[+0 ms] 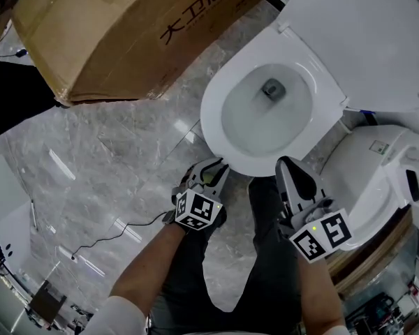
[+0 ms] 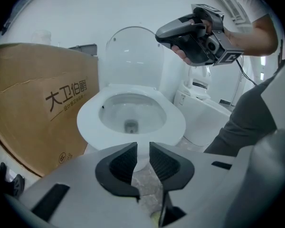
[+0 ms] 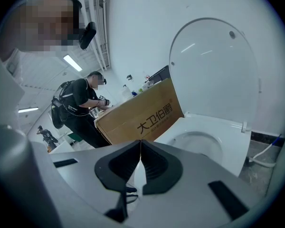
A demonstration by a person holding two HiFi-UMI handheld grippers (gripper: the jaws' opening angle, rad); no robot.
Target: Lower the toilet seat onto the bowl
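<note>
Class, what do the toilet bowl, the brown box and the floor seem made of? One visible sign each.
Toilet bowl: likely glazed ceramic, glossy white.
Brown box: cardboard, matte with creased edges.
Floor: polished stone-look tile, grey veining, reflections.

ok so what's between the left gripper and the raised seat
The open bowl lies between left gripper and raised seat, clear in the left gripper view.

Grey marble floor (image 1: 126,159) bears a cardboard box (image 1: 126,26) (printed), a toilet (image 1: 216,114), a cable (image 1: 119,236).
</note>
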